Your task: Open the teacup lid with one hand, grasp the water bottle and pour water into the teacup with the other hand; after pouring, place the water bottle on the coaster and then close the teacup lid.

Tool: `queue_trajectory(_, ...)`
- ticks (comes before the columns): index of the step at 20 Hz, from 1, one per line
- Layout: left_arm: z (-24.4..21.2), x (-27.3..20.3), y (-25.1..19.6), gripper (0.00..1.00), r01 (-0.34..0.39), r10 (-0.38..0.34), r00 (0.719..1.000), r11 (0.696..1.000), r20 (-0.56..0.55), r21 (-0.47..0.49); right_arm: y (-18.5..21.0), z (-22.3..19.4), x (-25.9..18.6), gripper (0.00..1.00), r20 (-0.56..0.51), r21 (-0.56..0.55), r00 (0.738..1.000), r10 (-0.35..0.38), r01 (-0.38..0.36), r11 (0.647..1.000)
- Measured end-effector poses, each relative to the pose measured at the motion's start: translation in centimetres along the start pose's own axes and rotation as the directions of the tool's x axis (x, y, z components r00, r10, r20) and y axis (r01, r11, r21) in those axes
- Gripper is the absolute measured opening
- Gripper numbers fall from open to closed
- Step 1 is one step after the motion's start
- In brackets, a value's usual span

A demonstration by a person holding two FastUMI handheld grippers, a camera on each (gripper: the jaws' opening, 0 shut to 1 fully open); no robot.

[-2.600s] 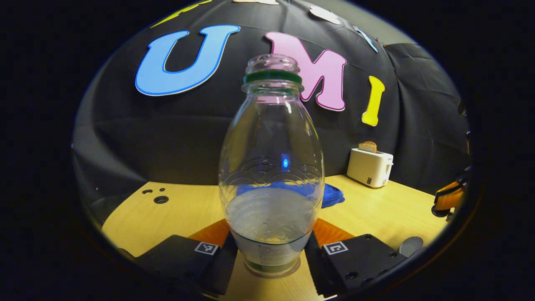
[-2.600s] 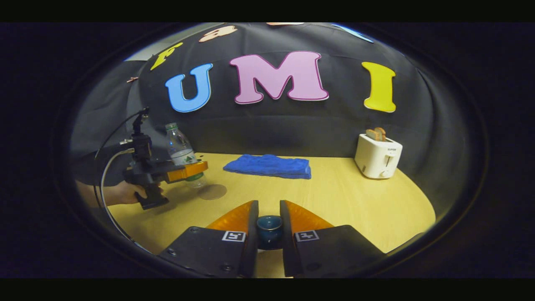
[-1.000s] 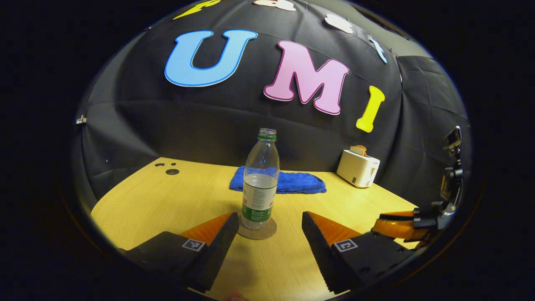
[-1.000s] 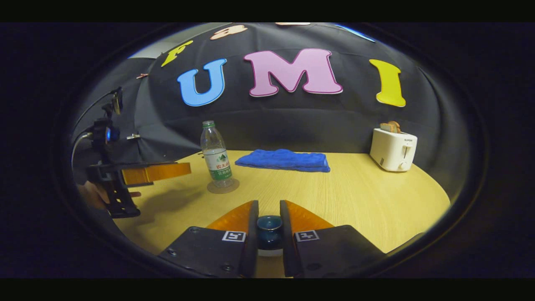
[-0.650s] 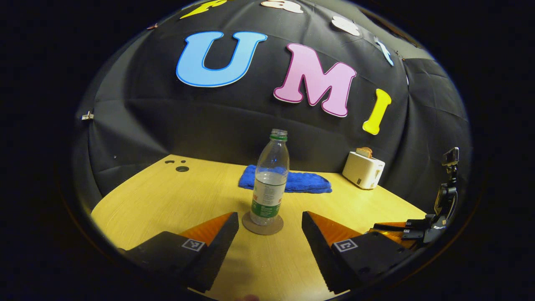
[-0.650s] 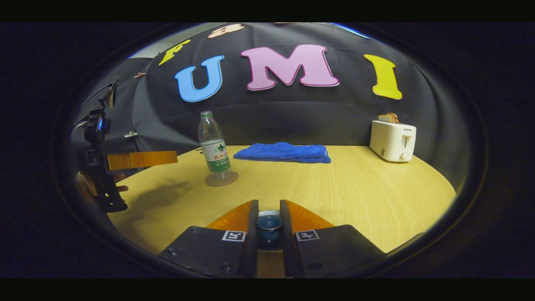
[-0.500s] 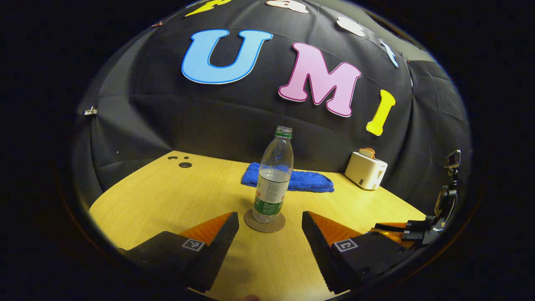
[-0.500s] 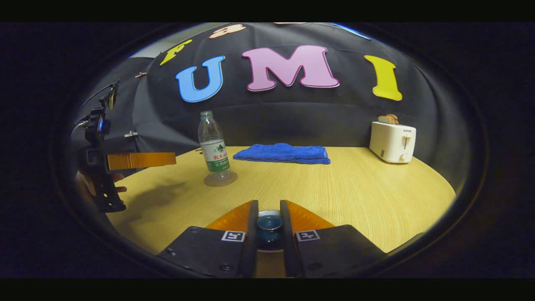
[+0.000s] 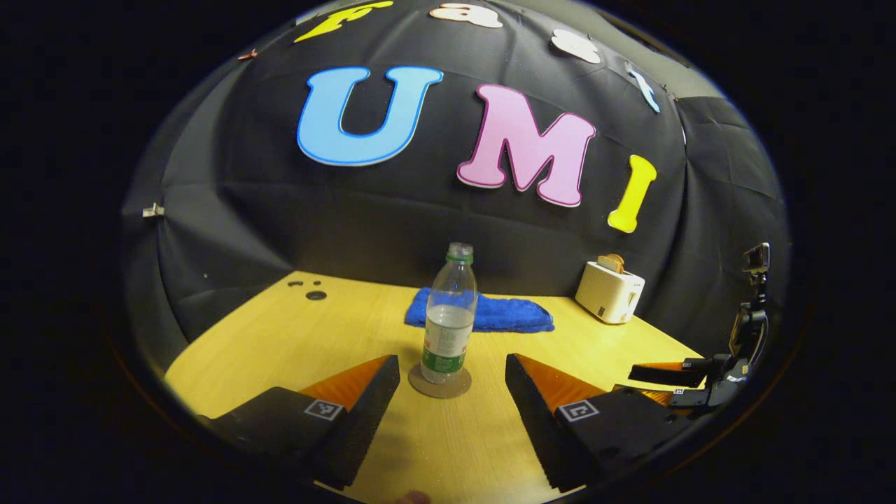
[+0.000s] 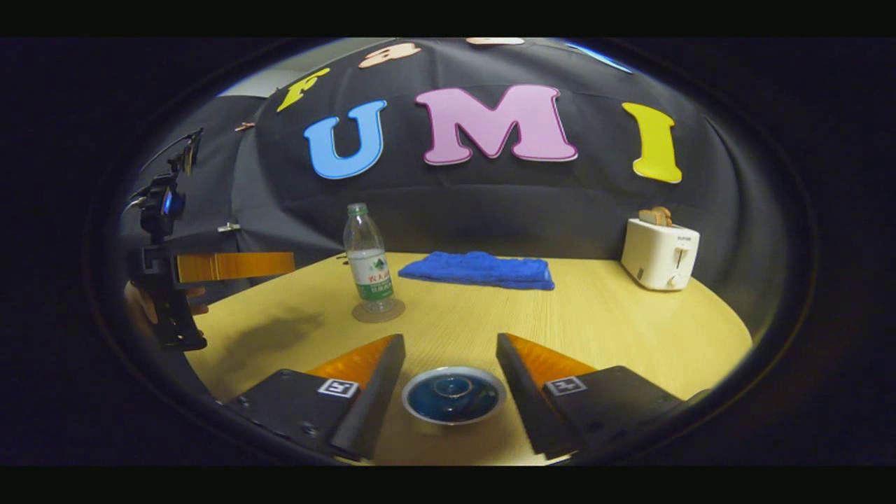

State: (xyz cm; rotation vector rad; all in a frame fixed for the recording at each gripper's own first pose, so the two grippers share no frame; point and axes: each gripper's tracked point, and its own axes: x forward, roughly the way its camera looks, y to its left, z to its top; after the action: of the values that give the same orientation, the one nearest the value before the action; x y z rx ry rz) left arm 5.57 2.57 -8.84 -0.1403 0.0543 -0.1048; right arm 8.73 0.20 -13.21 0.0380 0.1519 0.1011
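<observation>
**Lid seated, both grippers released: residual risks**

We find the right gripper with its fingers spread apart, either side of the teacup lid and clear of it. The lid appears to rest on the teacup; we judge the closing step done or nearly so. If the fingers clip the rim while retreating, the lid could skid or unseat.

The left gripper is likewise spread wide and holds nothing. The water bottle stands upright on the coaster, capless and part-filled. A careless sweep near it could tip it and spill water over the table.

The right gripper view shows the lid and the hand behind the left gripper. The left gripper view shows the bottle's water level and the right gripper at the far edge.
</observation>
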Motion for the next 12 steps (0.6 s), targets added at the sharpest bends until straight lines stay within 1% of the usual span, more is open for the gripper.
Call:
queue_trajectory(1,1.0,-0.5,-0.1,0.95,-0.016,0.016,1.000,1.000,0.009,0.010,-0.2,1.2,-0.5,0.88,0.009,-0.001,1.000,-0.003,0.003,1.000)
queue_trajectory(2,2.2,-1.2,-0.3,0.95,-0.036,0.035,0.999,0.999,0.017,0.020,-0.4,2.5,-1.0,0.90,0.017,-0.002,1.000,-0.007,0.007,1.000)
queue_trajectory(3,3.4,-1.8,-0.3,0.95,-0.067,0.066,0.997,0.997,0.027,0.027,-0.6,3.8,-1.5,0.98,0.025,-0.007,1.000,-0.012,0.012,1.000)
queue_trajectory(4,4.6,-2.5,-0.2,0.96,-0.103,0.102,0.994,0.994,0.036,0.027,-1.0,5.2,-2.1,0.98,0.038,-0.013,0.999,-0.023,0.024,1.000)
queue_trajectory(5,5.5,-3.2,-0.5,0.95,-0.120,0.119,0.992,0.993,0.043,0.020,-1.4,6.6,-2.7,0.98,0.047,-0.019,0.998,-0.036,0.037,0.999)
queue_trajectory(8,8.3,-5.5,-2.0,0.95,-0.125,0.124,0.990,0.992,0.064,0.006,-2.4,10.9,-4.8,0.99,0.084,-0.017,0.994,-0.068,0.069,0.997)
queue_trajectory(11,11.2,-7.7,-2.5,0.95,-0.151,0.147,0.985,0.987,0.089,0.047,-2.7,15.1,-6.8,0.99,0.132,-0.033,0.988,-0.078,0.083,0.996)
queue_trajectory(12,11.9,-8.6,-2.8,0.95,-0.150,0.145,0.986,0.987,0.087,0.051,-2.8,16.2,-7.5,0.99,0.148,-0.045,0.986,-0.081,0.088,0.995)
